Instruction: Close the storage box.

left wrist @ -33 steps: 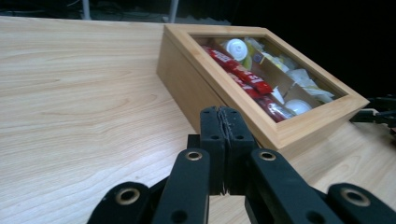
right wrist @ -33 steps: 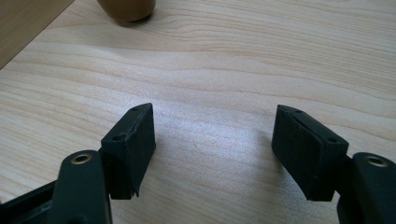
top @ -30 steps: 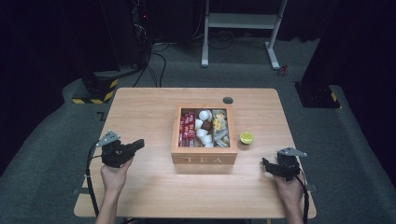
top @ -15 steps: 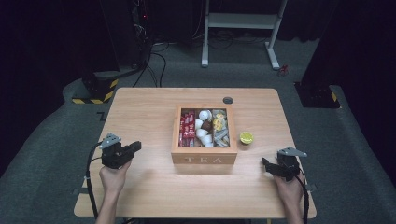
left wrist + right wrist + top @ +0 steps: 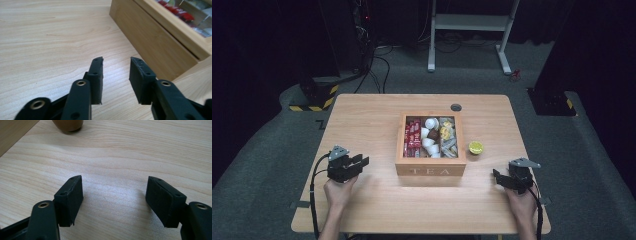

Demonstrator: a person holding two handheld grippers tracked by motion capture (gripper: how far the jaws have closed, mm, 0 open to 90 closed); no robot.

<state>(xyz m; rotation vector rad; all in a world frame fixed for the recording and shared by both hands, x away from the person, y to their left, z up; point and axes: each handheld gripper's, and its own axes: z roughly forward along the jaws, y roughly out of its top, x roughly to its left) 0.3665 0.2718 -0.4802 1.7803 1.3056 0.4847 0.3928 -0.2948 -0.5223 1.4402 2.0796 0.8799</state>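
Wooden table [image 5: 372,115], a gripper low at each front corner, tea box in the middle.

Bare wood lies wide around my left gripper [image 5: 362,162], which sits near the table's left edge and aims toward the tea box [image 5: 430,170]; its jaws have just been opening and stand apart with nothing between them, and in the left gripper view [image 5: 116,65] the box wall rises just ahead to the right, barring that way. The box holds red packets [image 5: 413,136], white cups [image 5: 428,133] and pale sachets [image 5: 449,137]. A lime half [image 5: 475,147] lies just right of the box. My right gripper [image 5: 496,176] rests near the right front corner, jaws wide apart and empty over open wood [image 5: 113,195].
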